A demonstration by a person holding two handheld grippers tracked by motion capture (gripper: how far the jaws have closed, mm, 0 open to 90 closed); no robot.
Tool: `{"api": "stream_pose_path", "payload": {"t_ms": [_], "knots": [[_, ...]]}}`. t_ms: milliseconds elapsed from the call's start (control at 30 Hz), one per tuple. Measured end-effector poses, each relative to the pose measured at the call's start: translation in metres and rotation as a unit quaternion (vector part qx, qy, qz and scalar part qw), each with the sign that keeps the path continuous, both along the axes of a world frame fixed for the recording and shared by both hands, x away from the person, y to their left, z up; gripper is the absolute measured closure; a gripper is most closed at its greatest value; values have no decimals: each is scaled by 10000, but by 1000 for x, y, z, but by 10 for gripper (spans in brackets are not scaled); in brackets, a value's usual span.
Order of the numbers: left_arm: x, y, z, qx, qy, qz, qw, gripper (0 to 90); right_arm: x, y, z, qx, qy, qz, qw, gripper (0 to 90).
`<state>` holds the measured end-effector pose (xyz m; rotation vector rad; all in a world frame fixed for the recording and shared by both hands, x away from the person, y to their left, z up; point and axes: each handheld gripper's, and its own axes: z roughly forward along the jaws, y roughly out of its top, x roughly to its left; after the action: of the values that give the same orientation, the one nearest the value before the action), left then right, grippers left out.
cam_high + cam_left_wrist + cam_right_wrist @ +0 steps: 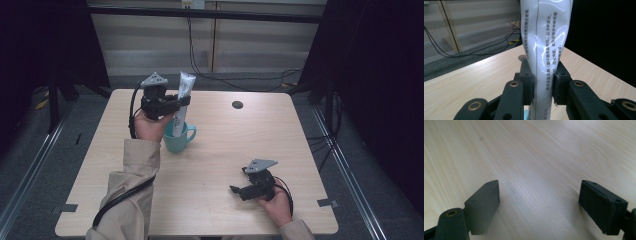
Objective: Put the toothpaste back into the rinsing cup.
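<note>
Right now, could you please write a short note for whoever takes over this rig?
Left tongs: shut on the white toothpaste tube, held upright, its lower end in the teal mug.
Right tongs: open, empty, low over the bare wooden table at the near right.
Done: tube picked up and brought into the mug.
Left: release the tube so it stands in the mug, then withdraw.

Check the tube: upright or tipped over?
Upright, leaning slightly. The tube stands on end with its lower end in the teal mug, clamped by the left gripper; its crimped end points up.
</note>
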<state>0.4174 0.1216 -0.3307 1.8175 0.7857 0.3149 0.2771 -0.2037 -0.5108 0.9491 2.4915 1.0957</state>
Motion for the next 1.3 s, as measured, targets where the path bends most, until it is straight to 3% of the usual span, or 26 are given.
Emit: {"api": "stream_pose_path", "payload": {"t_ms": [433, 733, 1300], "knots": [[14, 9, -17, 27, -42, 258, 9997, 744, 0, 0, 0, 1, -2, 17, 10000, 167], [19, 13, -31, 157, -55, 435, 9989, 744, 0, 0, 0, 3, 1, 27, 10000, 167], [10, 15, -60, 228, -18, 569, 9981, 738, 0, 0, 0, 6, 3, 47, 10000, 167]]}}
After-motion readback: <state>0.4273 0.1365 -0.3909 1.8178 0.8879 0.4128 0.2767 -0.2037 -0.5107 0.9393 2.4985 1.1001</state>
